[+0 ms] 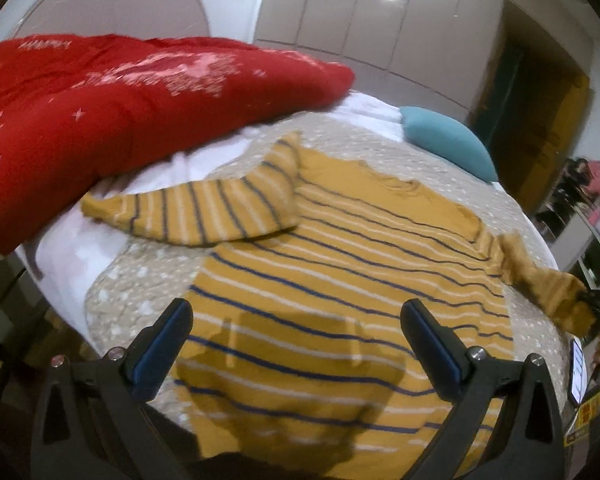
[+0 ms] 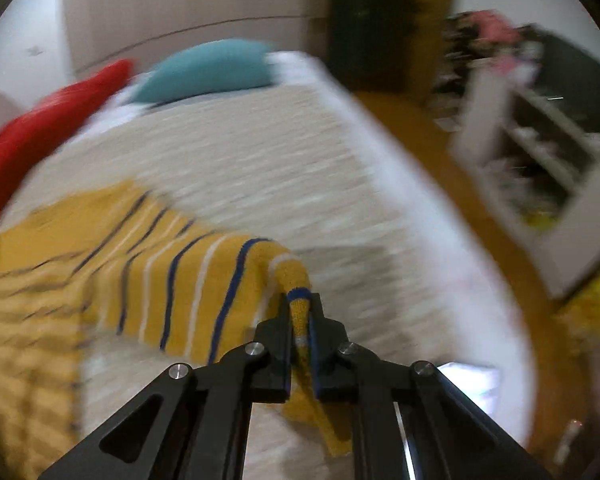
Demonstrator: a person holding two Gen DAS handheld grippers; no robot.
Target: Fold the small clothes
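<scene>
A mustard-yellow sweater [image 1: 340, 280] with navy and white stripes lies flat on the beige quilted bed cover [image 1: 140, 288]. Its left sleeve [image 1: 204, 208] is folded in across the chest. My left gripper [image 1: 296, 340] hovers open over the sweater's lower body, nothing between its fingers. The right sleeve [image 1: 548, 288] stretches out to the right edge, where the right gripper [image 1: 598, 300] pinches its cuff. In the right wrist view the right gripper [image 2: 300, 320] is shut on the sweater's right sleeve cuff [image 2: 300, 312], and the sleeve [image 2: 188, 280] trails left toward the body.
A red duvet [image 1: 120, 112] is heaped at the back left of the bed. A teal pillow [image 1: 448, 140] lies at the far end. The bed's right edge [image 2: 440, 240] drops to an orange floor [image 2: 500, 248], with a white shelf unit [image 2: 540, 168] beyond.
</scene>
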